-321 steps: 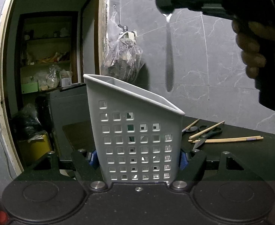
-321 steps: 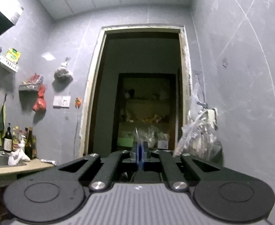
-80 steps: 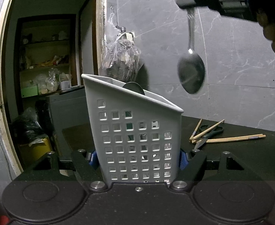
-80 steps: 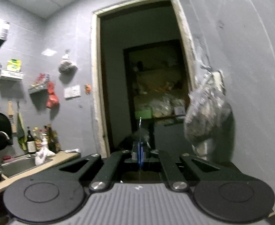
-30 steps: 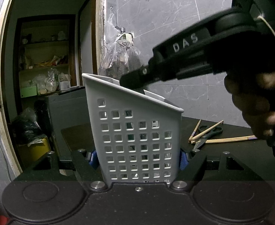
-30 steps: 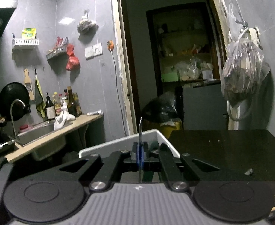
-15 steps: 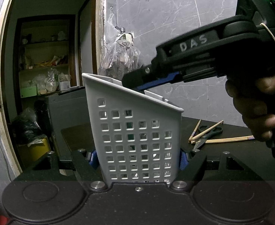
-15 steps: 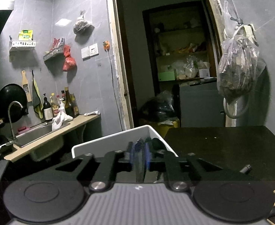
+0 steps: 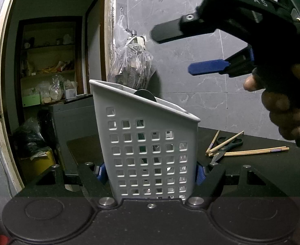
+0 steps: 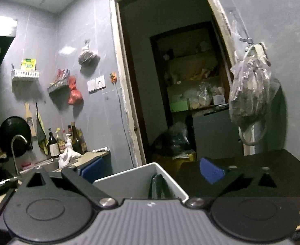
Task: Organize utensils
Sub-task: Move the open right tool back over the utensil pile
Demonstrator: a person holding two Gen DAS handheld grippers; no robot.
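While your left gripper [image 9: 151, 172] clamps the white perforated utensil holder [image 9: 147, 143] on the bench [image 9: 252, 163], your right gripper [image 9: 178, 49] hangs above it, jaws opening, empty; a spoon [image 9: 144, 94] stands inside.

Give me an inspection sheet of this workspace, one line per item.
Surface: dark table, holder standing at its near edge.
Job's things: white perforated utensil holder, upright; a spoon shows above its rim; wooden chopsticks and scissors lie loose on the table behind it.
Clutter: nothing seen on the table beyond those.
Grippers: left gripper shut on the holder's sides; right gripper above the holder, jaws opening, nothing between them.
Cables: a thin cord hangs down the wall beside the doorway.
Surroundings: plastic bag hung on the tiled wall, open doorway to shelves, sink counter with bottles.
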